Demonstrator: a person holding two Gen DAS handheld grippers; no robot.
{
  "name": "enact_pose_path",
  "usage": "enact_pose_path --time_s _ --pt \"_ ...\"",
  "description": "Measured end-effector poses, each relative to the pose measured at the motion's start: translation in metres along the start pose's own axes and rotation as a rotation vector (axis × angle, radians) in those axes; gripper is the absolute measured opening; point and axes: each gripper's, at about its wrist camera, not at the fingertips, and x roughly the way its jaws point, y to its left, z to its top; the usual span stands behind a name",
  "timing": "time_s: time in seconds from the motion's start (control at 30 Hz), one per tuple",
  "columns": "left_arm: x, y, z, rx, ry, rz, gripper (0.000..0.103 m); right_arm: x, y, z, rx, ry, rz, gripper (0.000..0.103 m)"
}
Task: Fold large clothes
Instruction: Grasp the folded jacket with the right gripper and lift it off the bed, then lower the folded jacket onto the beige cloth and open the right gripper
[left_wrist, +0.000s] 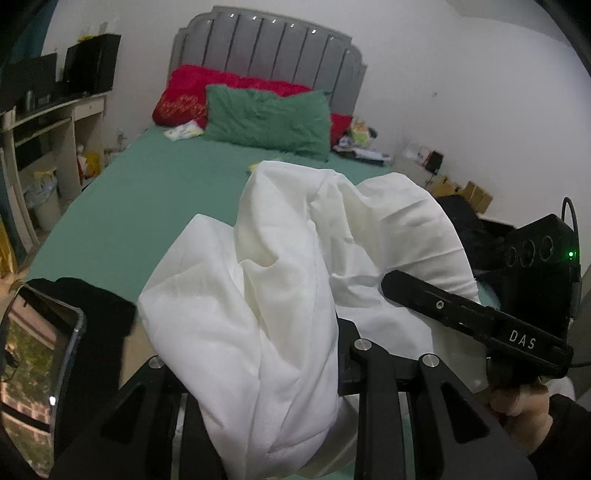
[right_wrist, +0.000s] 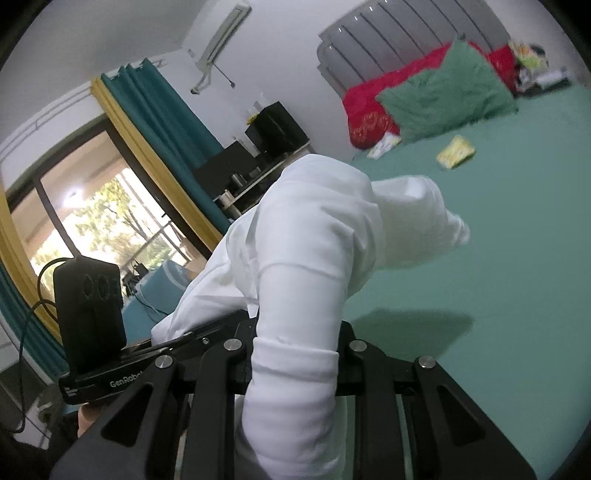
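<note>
Left wrist view is showing me the white garment bunched up and hanging from my left gripper, lifted clear above the green bed sheet. The cloth is draping over the fingers and hiding their tips, but the fabric is running down between them and staying up, so I am reading the jaws as clamped on it. At the right edge I am seeing my right gripper pushed against the same cloth, with the hand wrapped round its handle.

Right wrist view is giving me a sleeve of the white garment trailing down between the right gripper fingers, the jaws closed on it, the rest ballooning above the bed. A green pillow and a red pillow are lying against the grey headboard, well apart from the garment. A small yellow packet is lying on the sheet near them.
</note>
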Motion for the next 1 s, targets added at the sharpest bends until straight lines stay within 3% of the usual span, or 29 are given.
enact_pose_path --time_s 0.1,0.27,0.3,0.37,0.57,0.63,0.73,1.0 --pt "0.029 0.037 -0.019 -0.047 0.130 0.029 0.031 0.034 -0.028 -0.031 0.096 0.100 -0.005 0.022" --pt "0.073 0.095 -0.083 -0.268 0.385 0.048 0.035 0.067 -0.075 -0.105 0.223 0.305 -0.112 0.027" --pt "0.073 0.097 -0.090 -0.281 0.393 0.041 0.040 0.065 -0.081 -0.114 0.239 0.310 -0.114 0.034" --pt "0.064 0.091 -0.097 -0.248 0.371 0.036 0.041 0.056 -0.083 -0.121 0.240 0.295 -0.103 0.035" --pt "0.054 0.075 -0.100 -0.184 0.362 0.135 0.043 0.041 -0.065 -0.117 0.150 0.353 -0.184 0.049" --pt "0.049 0.073 -0.101 -0.175 0.352 0.161 0.043 0.040 -0.067 -0.112 0.132 0.363 -0.251 0.068" --pt "0.034 0.073 -0.104 -0.216 0.331 0.169 0.043 0.033 -0.068 -0.105 0.124 0.368 -0.297 0.078" --pt "-0.001 0.047 -0.120 -0.220 0.275 0.244 0.043 -0.020 -0.060 -0.108 0.090 0.394 -0.363 0.081"
